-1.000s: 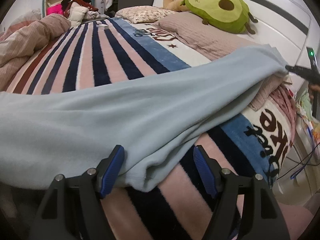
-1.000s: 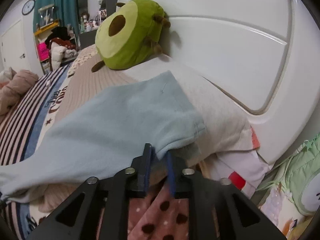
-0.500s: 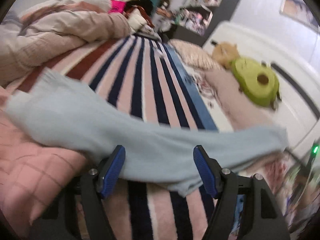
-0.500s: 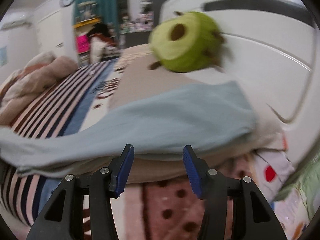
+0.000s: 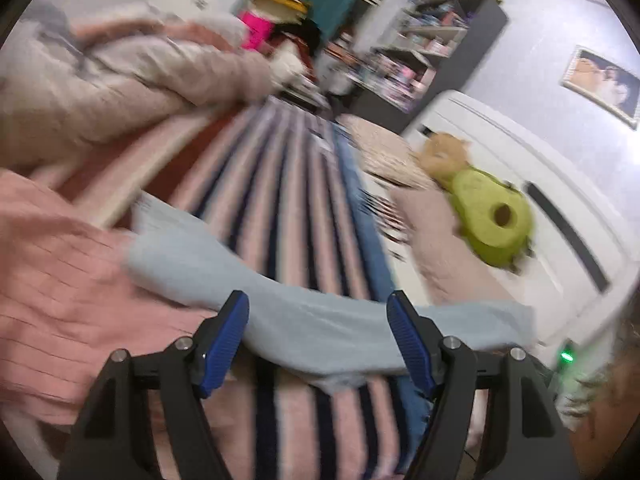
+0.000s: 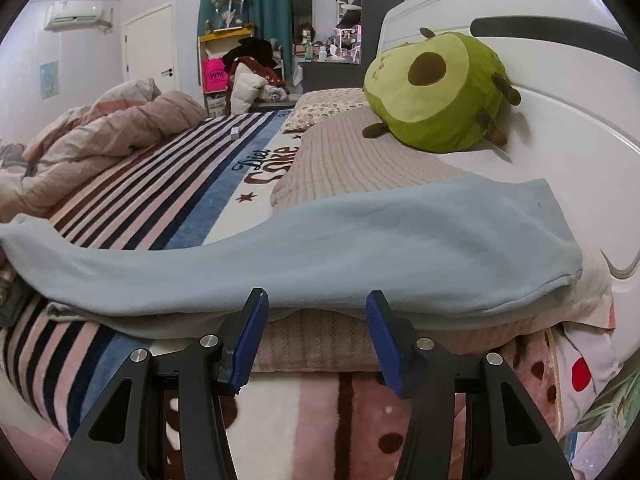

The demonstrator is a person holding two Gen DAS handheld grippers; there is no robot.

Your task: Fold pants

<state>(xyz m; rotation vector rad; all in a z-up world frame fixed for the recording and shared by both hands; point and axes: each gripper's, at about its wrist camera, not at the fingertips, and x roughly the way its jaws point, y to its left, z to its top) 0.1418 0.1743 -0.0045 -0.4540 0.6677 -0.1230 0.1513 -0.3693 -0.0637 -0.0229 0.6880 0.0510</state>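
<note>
Bed-spread pale blue pants (image 6: 320, 248) lie beyond both parted, empty grippers, left gripper (image 5: 318, 338) and right gripper (image 6: 316, 338).

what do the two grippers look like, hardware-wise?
Both alike: left gripper and right gripper have matte black angular frames with triangular cut-outs, silver pivot bolts, and two fingers faced with ribbed blue pads. No cables, markings or sleeves visible.

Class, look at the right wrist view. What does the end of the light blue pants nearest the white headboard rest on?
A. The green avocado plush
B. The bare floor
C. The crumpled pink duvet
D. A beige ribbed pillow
D: the light blue pants drape over the beige ribbed pillow, while the avocado plush sits apart behind them against the headboard.
</note>
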